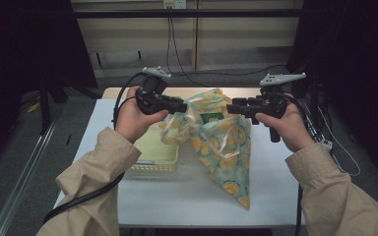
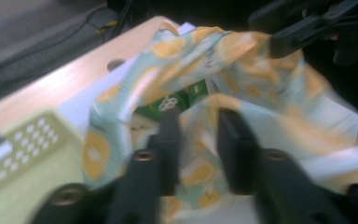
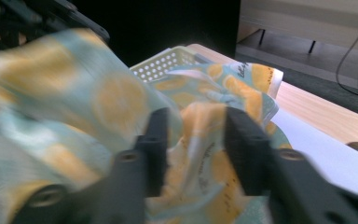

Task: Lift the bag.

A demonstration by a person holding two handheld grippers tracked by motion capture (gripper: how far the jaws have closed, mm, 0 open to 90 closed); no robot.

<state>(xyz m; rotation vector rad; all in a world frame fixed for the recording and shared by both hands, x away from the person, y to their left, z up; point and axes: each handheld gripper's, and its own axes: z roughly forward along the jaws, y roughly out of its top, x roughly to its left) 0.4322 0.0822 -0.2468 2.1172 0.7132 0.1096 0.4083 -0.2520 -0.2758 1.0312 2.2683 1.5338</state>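
Observation:
A cloth bag (image 1: 221, 142) printed with orange slices on pale teal hangs between my two grippers, its lower end lying on the white table (image 1: 187, 196). A green packet (image 1: 210, 118) shows in its open mouth. My left gripper (image 1: 184, 105) is at the bag's left top edge and my right gripper (image 1: 229, 107) at its right top edge. In the left gripper view the jaws (image 2: 198, 135) stand apart with blurred bag cloth (image 2: 242, 70) and the green packet (image 2: 177, 100) beyond them. In the right gripper view the jaws (image 3: 196, 135) stand apart with a loose fold of cloth (image 3: 200, 126) between them.
A pale yellow-green perforated basket (image 1: 157, 152) sits on the table under my left hand, left of the bag. The table's wooden far edge (image 1: 177, 91) runs behind the grippers. Cables hang down the back wall.

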